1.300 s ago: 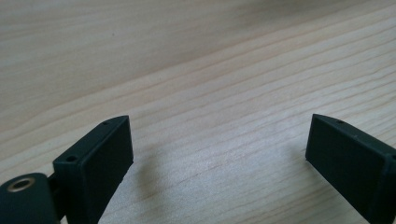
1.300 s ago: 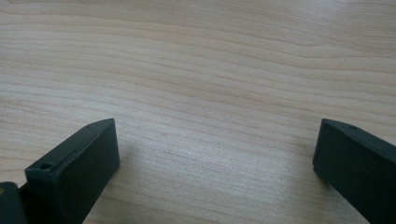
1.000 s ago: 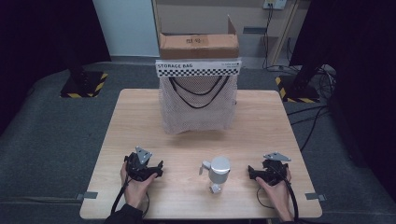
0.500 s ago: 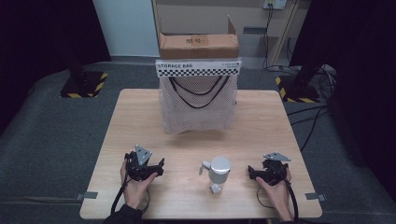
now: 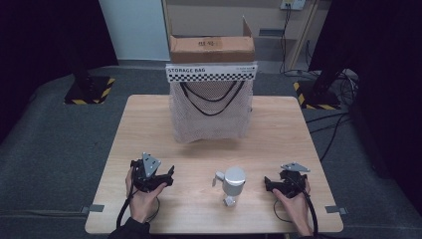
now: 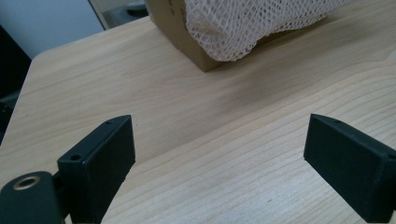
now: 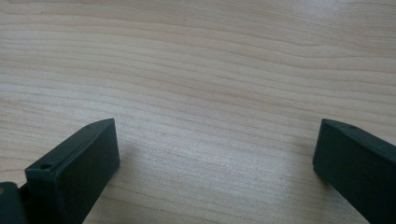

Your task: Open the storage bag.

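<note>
A white mesh storage bag [image 5: 211, 112] hangs from a labelled frame at the back middle of the wooden table [image 5: 278, 134]; its bulging bottom [image 6: 252, 23] fills the top of the left gripper view. A small silver metal fitting [image 5: 232, 182] lies on the table near the front, between the two hands. My left gripper [image 5: 169, 176] rests on the table at the front left, open, with bare wood between its jaws. My right gripper [image 5: 267, 184] rests at the front right, just right of the fitting, open too, above bare wood [image 7: 215, 116].
A cardboard box [image 5: 211, 47] stands behind the bag, beyond the table's far edge. Black stands with yellow-striped bases [image 5: 89, 89] flank the table on the grey floor, and cables [image 5: 328, 124] trail at the right.
</note>
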### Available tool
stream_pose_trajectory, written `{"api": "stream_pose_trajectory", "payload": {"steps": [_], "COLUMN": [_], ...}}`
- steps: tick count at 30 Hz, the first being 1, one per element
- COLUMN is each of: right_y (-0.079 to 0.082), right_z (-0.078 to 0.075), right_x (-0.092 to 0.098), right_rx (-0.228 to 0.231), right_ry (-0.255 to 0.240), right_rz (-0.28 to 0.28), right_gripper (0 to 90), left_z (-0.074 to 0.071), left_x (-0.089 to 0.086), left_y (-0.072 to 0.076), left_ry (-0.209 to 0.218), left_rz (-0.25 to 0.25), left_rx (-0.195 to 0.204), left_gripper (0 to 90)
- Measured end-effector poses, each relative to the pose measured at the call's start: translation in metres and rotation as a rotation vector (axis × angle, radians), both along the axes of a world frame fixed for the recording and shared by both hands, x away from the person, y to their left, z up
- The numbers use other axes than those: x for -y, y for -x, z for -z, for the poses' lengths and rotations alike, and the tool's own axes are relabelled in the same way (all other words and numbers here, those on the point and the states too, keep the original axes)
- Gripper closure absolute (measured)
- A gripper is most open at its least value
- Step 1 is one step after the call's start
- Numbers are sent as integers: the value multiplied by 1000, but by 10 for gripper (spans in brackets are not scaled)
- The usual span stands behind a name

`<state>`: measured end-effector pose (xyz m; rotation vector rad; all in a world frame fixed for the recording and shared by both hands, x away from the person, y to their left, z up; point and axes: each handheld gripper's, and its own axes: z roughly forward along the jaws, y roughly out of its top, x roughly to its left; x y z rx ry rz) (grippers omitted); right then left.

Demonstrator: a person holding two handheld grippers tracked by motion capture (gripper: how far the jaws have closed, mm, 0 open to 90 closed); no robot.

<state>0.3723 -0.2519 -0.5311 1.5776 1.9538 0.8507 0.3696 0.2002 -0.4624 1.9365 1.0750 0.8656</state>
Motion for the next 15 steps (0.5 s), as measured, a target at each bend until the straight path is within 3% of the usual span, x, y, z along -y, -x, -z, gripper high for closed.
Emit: {"api": "stream_pose_trajectory", "payload": {"steps": [7,15], "right_y": [0,0], "right_z": [0,0], "right_x": [0,0], "right_rx": [-1,0], "right_ry": [-2,0], "right_rz": [2,0], "right_gripper": [3,4], "left_z": [-8,-25], "left_x": [3,7], "left_y": [2,0], "left_ry": [-14,-18], "left_rz": [17,36], "left_rx": [20,70], "left_gripper": [83,83]}}
